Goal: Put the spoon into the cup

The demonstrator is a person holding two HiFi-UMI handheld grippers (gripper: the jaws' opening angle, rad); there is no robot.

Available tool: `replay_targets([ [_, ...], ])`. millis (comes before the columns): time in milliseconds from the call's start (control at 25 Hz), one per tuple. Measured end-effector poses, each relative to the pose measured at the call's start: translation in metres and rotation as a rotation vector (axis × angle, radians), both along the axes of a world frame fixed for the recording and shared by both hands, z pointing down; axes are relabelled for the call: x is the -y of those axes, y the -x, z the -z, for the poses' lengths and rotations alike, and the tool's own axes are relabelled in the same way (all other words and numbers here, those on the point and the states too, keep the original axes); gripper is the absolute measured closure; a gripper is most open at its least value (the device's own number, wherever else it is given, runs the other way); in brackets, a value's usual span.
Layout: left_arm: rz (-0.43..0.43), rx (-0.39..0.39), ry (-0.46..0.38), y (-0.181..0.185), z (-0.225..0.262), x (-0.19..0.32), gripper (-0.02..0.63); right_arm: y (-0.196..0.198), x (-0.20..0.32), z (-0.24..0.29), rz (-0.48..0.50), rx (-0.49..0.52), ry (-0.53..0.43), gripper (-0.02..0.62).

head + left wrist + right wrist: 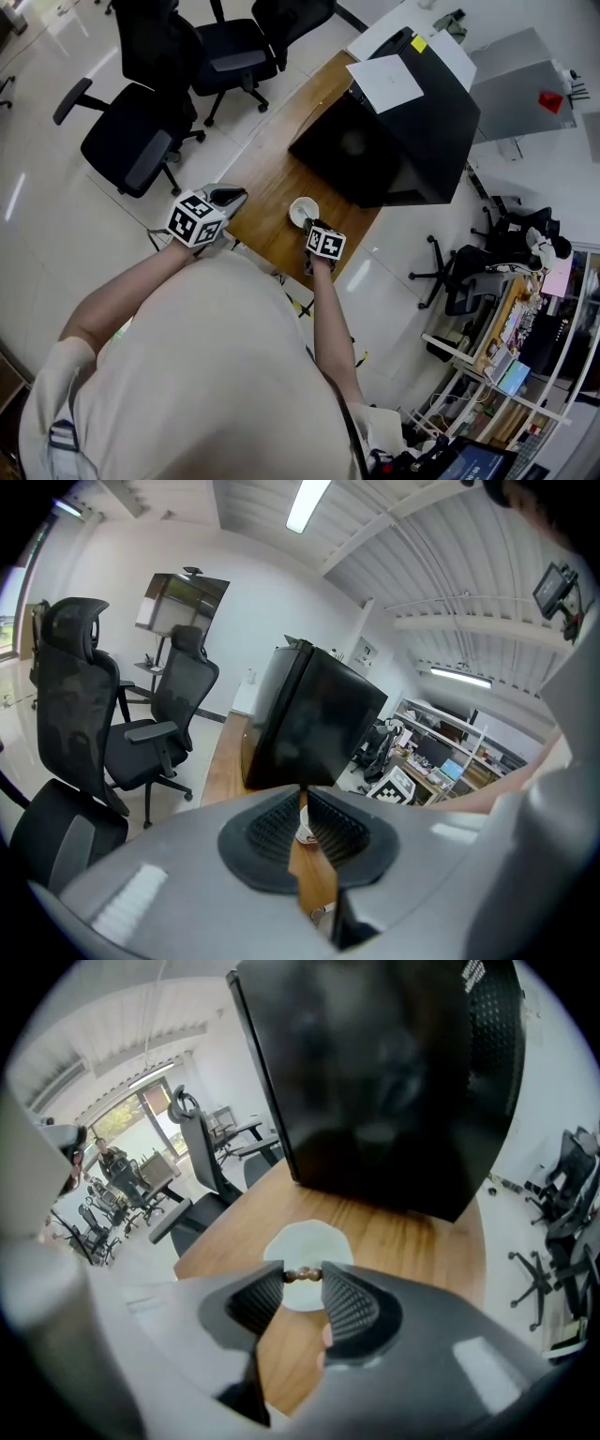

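Right gripper: I am grasping the spoon, its brown beaded handle clamped crosswise between my jaw tips. The gripper points steeply down over the white cup. The spoon sits directly above the cup's mouth; I cannot tell whether it reaches inside.

The cup stands upright on the wooden worktop, near the edge closest to me and in front of a large black box.

Left gripper: jaws clenched, nothing between them, held off the worktop's left side, well apart from the cup.
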State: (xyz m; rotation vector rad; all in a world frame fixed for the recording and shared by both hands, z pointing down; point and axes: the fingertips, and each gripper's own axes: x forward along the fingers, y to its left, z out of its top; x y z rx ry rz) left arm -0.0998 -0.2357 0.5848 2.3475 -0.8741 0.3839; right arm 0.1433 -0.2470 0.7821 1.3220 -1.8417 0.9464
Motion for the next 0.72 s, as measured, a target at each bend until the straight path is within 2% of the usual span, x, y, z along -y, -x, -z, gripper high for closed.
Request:
replay_targets([
  [280, 0.034, -0.011, 0.007, 0.011, 0.002, 0.006, 0.605, 0.012, 0.004, 0.007, -0.005, 0.044, -0.014, 0.468],
  [560, 0.012, -0.021, 0.006, 0.011, 0.004, 0.002, 0.606, 0.008, -0.014, -0.002, 0.017, 0.024, -0.026, 0.465],
  [720, 0.007, -0.031, 0.022, 0.019, 0.003, -0.003, 0.606, 0.007, -0.019, 0.008, -0.013, 0.036, -0.065, 0.437],
])
